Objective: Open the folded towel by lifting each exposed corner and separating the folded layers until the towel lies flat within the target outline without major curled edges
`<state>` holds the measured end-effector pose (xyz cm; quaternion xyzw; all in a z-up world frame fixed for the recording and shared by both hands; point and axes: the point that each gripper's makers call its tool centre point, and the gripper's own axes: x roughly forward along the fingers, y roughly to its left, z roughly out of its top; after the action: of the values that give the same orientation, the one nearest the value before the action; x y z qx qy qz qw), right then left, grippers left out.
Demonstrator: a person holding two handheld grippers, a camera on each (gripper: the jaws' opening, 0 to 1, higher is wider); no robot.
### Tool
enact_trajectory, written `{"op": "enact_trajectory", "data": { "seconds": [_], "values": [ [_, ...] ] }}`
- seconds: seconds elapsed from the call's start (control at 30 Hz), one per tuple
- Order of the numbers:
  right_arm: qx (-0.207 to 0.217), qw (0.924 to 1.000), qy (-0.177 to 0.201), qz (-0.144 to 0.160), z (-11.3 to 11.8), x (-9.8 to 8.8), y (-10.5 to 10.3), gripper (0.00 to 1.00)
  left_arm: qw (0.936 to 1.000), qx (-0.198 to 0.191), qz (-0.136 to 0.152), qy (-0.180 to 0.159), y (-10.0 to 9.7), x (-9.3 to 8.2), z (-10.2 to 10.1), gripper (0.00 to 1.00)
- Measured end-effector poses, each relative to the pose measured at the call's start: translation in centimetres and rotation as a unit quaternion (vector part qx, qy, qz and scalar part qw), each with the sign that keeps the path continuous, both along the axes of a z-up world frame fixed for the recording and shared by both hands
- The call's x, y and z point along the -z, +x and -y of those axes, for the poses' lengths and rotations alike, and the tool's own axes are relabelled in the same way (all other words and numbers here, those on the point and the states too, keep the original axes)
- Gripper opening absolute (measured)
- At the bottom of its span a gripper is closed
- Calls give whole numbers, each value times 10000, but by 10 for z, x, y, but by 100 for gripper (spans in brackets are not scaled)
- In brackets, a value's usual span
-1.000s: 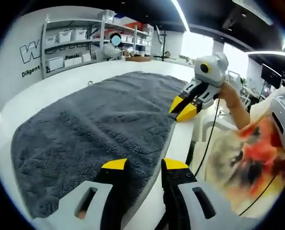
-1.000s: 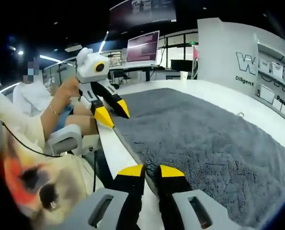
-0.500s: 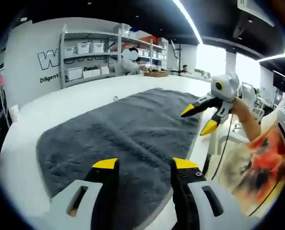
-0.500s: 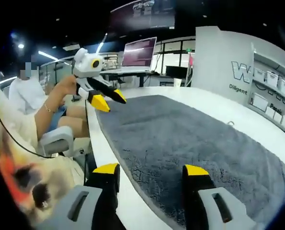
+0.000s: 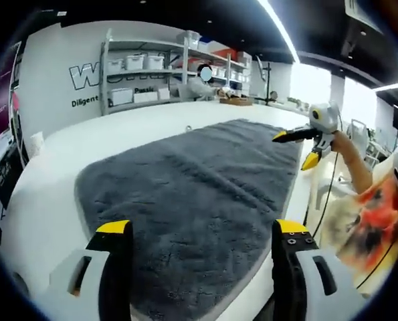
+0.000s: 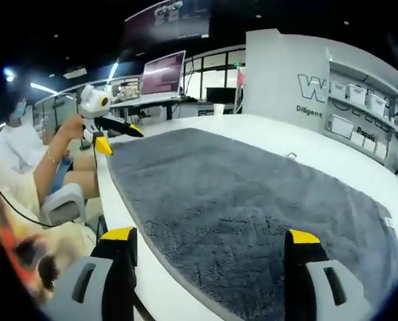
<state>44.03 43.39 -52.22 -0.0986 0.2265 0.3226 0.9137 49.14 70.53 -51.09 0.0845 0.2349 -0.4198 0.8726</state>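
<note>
The grey towel (image 5: 192,194) lies lengthwise along the desk (image 5: 51,194) edge between both spread, empty tongs, left (image 5: 197,235) and right (image 6: 209,242), one at each end.

Left gripper view: rides low over one end of the dark grey terry towel (image 5: 199,187), looking lengthwise along it toward the wall with metal storage shelves (image 5: 152,67); own yellow-tipped left gripper (image 5: 200,231) rises from the bottom, jaws wide apart. Right gripper view: looks from the opposite end of the same towel (image 6: 252,207), facing a purple-lit monitor (image 6: 162,72) on a desk, with the shelves off to its right; own yellow-tipped right gripper (image 6: 212,237) at the bottom, jaws spread. Both sit close above the white tabletop (image 5: 58,174). Shared: the whole towel, the table, and each other — right gripper (image 5: 304,147) at far right of the left gripper view, left gripper (image 6: 115,137) at far left of the right gripper view.
</note>
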Motion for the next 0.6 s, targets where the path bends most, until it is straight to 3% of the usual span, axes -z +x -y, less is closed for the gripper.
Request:
{"op": "enact_trajectory", "data": {
  "seconds": [0.27,0.4,0.47,0.6],
  "values": [
    [382,9993,32,22,34,-8,1,93,9995,-194,-201,117,8,18,-14,81],
    [714,9974,139,1,62,-15,1,94,9997,-207,-143,-20,11,17,-19,77],
    [769,9968,233,30,70,-20,0,94,9999,-57,21,114,10,20,-21,75],
    [1097,9937,201,97,98,-25,0,95,9999,4,72,121,9,20,-22,74]
  ]
}}
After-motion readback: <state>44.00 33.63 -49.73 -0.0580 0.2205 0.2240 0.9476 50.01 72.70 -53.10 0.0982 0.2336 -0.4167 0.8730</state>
